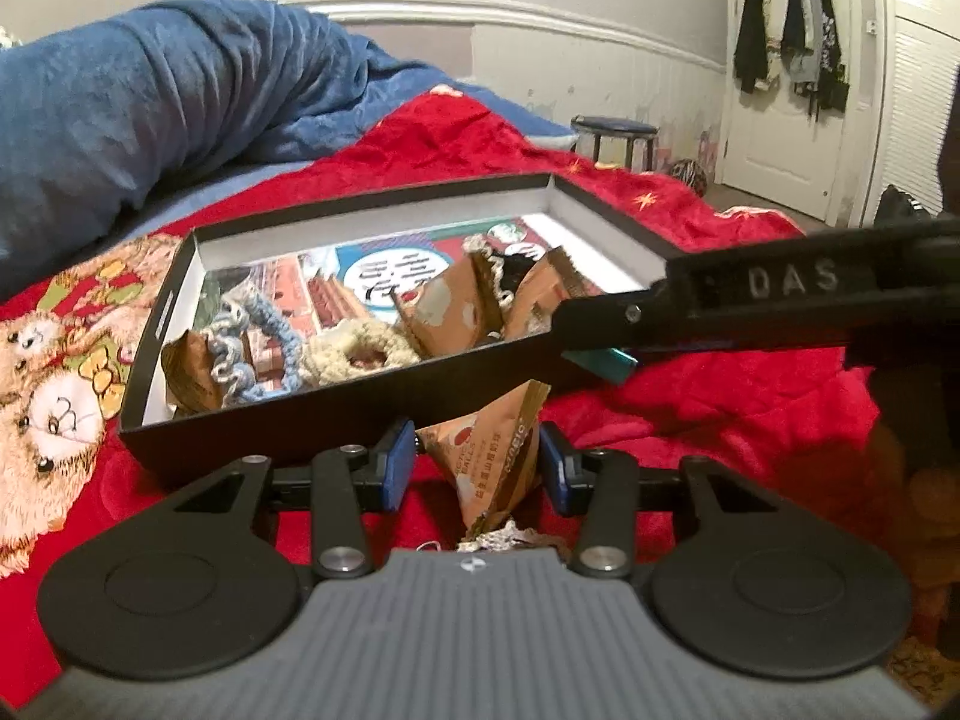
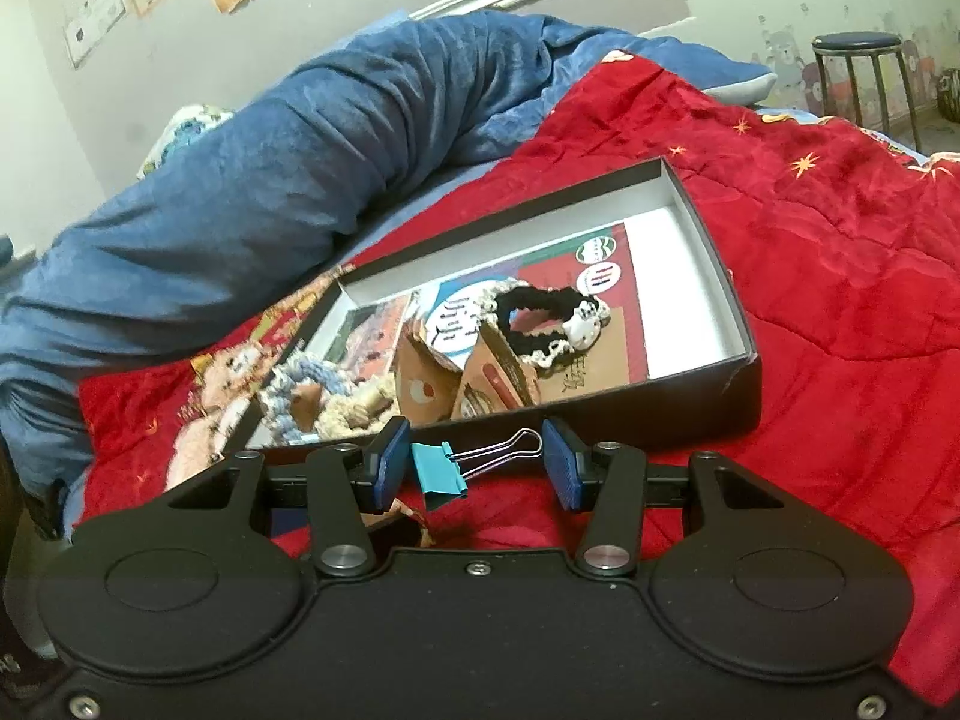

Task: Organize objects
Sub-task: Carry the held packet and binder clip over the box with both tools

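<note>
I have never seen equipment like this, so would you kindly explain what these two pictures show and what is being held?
There is no robot here: a person holds a two-fingered claw in each hand, each with a camera looking along its fingers. One picture comes from the left claw, the other from the right claw. On a red blanket lies an open black box containing scrunchies and brown snack packets. The left claw appears to grip a triangular packet; the right claw holds a teal binder clip. Both are near the box's front wall.
</note>
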The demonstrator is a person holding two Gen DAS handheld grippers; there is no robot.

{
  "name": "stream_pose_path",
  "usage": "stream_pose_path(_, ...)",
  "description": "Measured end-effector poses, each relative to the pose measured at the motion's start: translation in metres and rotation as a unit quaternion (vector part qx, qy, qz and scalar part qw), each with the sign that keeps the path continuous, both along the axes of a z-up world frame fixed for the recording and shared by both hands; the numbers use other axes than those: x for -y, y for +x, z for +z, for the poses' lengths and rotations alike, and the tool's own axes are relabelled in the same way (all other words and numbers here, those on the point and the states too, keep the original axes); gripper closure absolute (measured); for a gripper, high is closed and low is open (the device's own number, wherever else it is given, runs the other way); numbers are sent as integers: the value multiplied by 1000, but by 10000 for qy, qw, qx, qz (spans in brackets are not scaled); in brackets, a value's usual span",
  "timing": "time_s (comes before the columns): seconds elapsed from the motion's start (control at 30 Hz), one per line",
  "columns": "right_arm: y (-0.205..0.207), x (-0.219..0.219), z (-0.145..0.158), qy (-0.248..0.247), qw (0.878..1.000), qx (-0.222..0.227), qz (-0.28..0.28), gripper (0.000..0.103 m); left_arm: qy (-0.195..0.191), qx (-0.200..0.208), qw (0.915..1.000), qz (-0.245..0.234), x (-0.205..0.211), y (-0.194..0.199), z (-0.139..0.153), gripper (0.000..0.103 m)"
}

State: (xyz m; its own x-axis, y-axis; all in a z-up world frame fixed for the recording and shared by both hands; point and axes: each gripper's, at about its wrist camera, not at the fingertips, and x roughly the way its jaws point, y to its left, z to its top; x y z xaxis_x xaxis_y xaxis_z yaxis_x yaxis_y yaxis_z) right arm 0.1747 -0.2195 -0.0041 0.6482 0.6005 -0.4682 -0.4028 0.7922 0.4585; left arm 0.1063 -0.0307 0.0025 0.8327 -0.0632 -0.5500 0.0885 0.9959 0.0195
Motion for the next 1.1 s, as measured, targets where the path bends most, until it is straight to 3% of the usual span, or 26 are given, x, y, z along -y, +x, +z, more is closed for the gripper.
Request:
stream_pose_path(0.13, -2, 11, 5, 310, 9994, 62, -152, 56, -12, 137, 9999, -27, 3, -6, 4, 55)
stream_pose_path(0.5, -8, 23, 21, 757, 9965, 341, -129, 56, -4, 1040, 9945, 143, -1, -23, 27, 55)
stream_pose_path(0.77, -12, 29, 28, 1097, 9930, 416, -125, 56, -28, 1528, 9859, 676, -20, -23, 40, 55)
stream_pose_path(0.93, -12, 25, 34, 1035, 9931, 550, -57, 56, -20, 1853, 9787, 884, -35, -25, 44, 55)
stream_pose_path(1.1, 8, 9, 45, 937, 9933, 676, 94, 56, 264, 2110, 9719, 1013, -57, -14, 39, 55)
